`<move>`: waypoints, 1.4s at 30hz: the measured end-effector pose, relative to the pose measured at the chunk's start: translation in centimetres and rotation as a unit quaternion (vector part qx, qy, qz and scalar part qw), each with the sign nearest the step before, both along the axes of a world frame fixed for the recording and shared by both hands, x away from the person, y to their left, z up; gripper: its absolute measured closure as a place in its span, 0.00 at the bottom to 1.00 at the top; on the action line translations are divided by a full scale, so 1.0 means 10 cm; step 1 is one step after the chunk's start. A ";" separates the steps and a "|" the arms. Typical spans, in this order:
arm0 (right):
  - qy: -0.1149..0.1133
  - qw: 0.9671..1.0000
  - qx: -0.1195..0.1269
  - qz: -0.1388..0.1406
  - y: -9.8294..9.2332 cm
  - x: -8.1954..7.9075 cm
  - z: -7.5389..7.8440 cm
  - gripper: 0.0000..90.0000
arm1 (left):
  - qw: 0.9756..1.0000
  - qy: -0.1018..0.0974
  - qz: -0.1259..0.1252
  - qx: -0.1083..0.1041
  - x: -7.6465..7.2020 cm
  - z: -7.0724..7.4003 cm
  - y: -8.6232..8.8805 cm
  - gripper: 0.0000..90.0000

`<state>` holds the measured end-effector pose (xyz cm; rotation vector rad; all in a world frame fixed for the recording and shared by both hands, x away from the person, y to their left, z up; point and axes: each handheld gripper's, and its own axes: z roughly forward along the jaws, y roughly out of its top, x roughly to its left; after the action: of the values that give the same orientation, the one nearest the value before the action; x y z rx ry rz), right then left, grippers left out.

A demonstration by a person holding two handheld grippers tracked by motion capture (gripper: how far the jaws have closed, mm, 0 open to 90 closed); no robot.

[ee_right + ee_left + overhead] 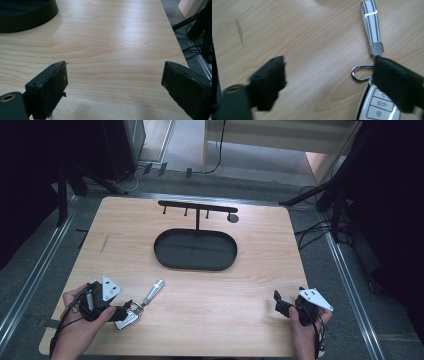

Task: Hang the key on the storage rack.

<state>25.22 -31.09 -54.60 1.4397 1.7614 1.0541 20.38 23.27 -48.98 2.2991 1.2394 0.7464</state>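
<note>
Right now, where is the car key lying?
In the high view the car key lies on the table's near left part, beside the left tool, its strap pointing toward the black oval tray.

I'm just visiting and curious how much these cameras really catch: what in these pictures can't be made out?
- Car key: left gripper view, its lower half runs off the bottom edge and the gripper's black jaw covers its right side.
- Carabiner ring: same view, its right end is hidden behind that jaw.
- Black tray: right gripper view, cut off by the top and left edges.
- Hooks on the black rack: high view, too small to see clearly.
</note>
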 end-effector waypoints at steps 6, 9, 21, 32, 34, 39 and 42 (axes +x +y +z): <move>0.003 1.000 0.000 0.002 0.00 0.00 0.00 0.07 | 0.999 0.034 -0.004 0.010 0.06 -0.06 -0.18 0.23; 0.003 1.000 -0.001 0.002 0.01 0.00 0.00 0.07 | 0.998 0.053 -0.015 -0.007 0.10 -0.07 -0.25 0.23; 0.002 1.000 -0.001 0.001 0.01 0.00 0.00 0.07 | 0.992 0.122 -0.018 -0.022 0.27 -0.15 -0.41 0.58; 0.001 1.000 0.001 0.001 0.00 0.00 0.00 0.07 | 0.983 0.181 0.022 -0.038 0.46 -0.24 -0.53 0.67; 0.001 1.000 0.001 0.001 0.00 0.00 0.00 0.07 | 0.983 0.176 0.028 -0.033 0.48 -0.26 -0.53 0.67; 0.000 1.000 0.001 0.002 0.00 0.00 0.00 0.07 | 0.984 0.168 0.027 -0.042 0.49 -0.27 -0.52 0.73; 0.001 1.000 -0.001 0.001 0.00 0.00 0.00 0.08 | 0.986 0.154 0.026 -0.049 0.48 -0.28 -0.50 0.83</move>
<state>25.23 -31.07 -54.60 1.4388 1.7652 1.0533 25.14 18.30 -51.76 2.3713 1.4379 0.3429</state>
